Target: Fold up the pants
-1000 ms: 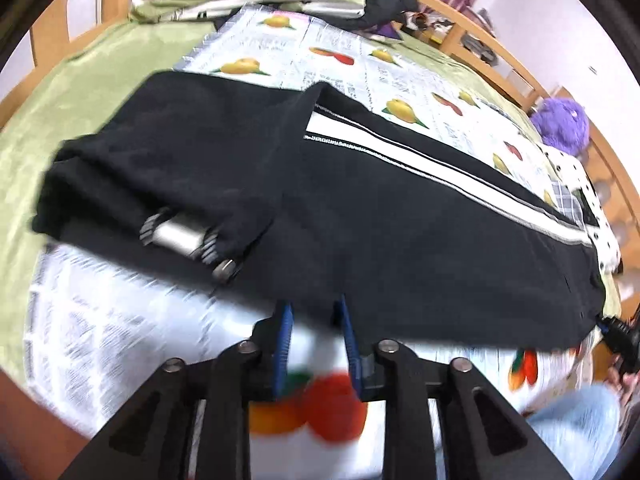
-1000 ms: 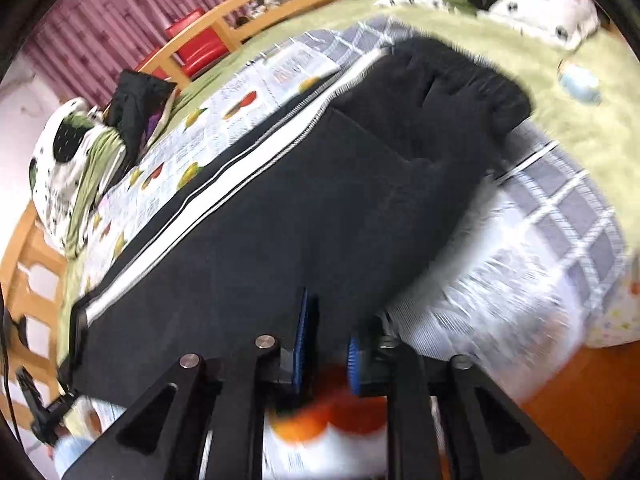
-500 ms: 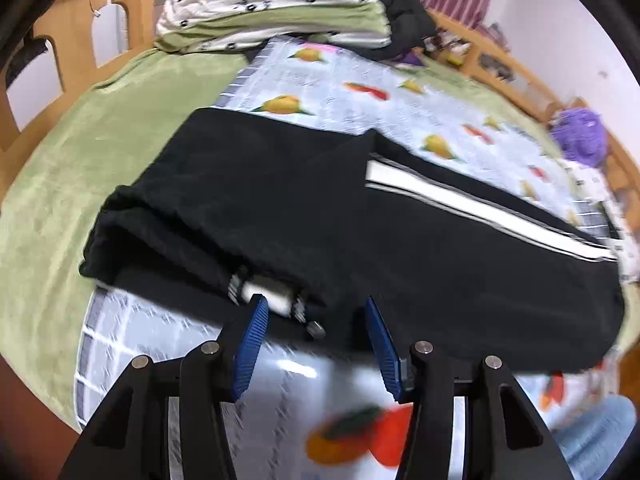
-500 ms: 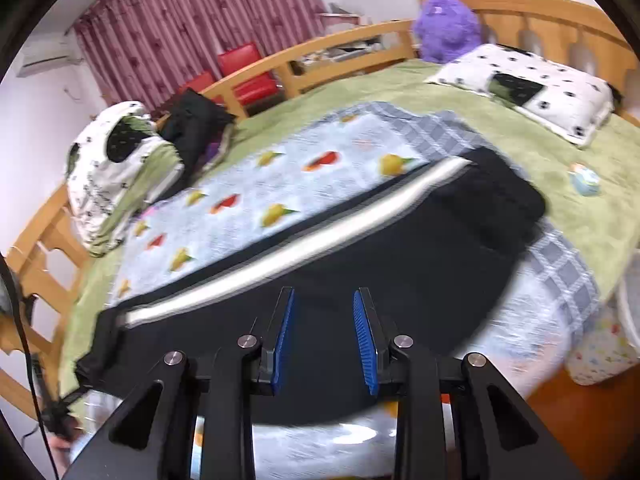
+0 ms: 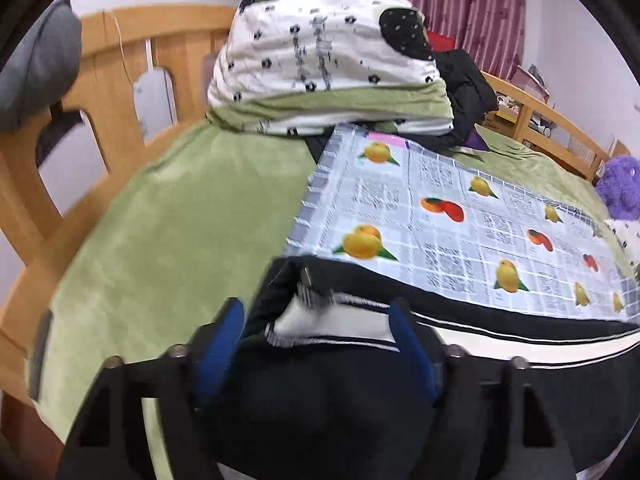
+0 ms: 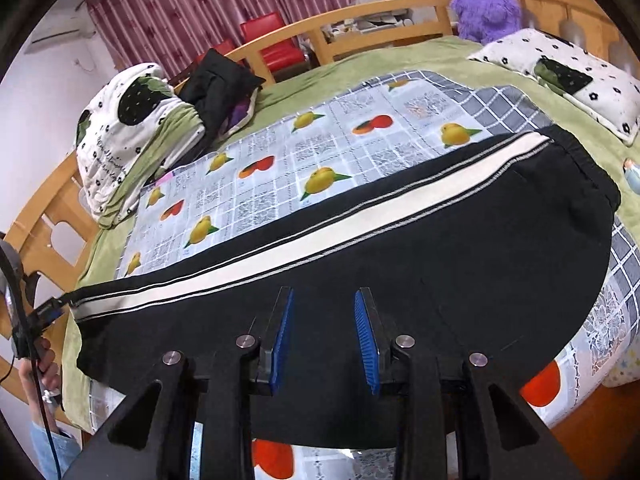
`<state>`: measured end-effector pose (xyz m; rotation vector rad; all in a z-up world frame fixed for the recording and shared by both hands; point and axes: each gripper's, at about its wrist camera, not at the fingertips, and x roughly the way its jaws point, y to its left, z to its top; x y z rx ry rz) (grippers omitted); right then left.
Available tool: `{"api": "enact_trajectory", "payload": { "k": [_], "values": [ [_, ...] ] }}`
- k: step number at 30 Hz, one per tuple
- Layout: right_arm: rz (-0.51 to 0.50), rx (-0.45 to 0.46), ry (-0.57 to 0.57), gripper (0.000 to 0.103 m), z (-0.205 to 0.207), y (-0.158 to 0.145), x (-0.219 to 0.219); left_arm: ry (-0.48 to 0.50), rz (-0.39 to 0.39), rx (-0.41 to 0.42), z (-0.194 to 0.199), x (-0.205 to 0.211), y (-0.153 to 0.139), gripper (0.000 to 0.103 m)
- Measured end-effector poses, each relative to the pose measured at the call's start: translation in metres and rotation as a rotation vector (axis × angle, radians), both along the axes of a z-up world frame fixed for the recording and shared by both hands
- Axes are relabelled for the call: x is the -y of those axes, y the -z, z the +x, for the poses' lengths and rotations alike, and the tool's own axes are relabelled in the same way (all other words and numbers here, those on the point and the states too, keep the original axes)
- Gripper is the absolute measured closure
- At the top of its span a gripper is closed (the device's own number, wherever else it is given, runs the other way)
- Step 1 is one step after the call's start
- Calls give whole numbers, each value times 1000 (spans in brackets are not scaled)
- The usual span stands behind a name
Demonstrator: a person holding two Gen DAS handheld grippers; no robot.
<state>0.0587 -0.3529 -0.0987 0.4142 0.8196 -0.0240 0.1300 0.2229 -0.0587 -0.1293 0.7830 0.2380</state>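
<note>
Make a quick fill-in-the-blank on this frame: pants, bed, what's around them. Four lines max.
1. The black pants carry a wide ____ stripe along the side.
2. They lie on a sheet printed with ____.
3. The plush toy by the headboard is ____.
4. Between the left gripper fingers sits the pants' ____ end.

Missing words: white; fruit; purple; cuff

Black claw [image 6: 324, 336] arms, blue ribbed pads [image 6: 280, 332], silver screws [image 6: 243, 341].
</note>
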Motion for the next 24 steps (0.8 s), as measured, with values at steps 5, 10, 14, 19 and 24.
{"api": "enact_trajectory", "payload": {
  "k": [5, 10, 14, 19, 24],
  "values": [
    [-33, -22, 57, 72, -8, 10, 25, 11, -27, -53, -12, 0, 17, 29],
    [-83, -23, 224, 72, -36, 23, 87, 27, -116, -110, -23, 19, 51, 29],
    [-110, 19, 406, 55, -58, 37, 148, 42, -171, -136, -32, 40, 74, 29],
    [100, 46, 492, 54, -45, 75, 228, 21, -204, -131, -43, 66, 91, 29],
    [282, 34, 494, 46, 8, 107, 270, -22, -244, -96, -45, 89, 95, 29]
  ]
}}
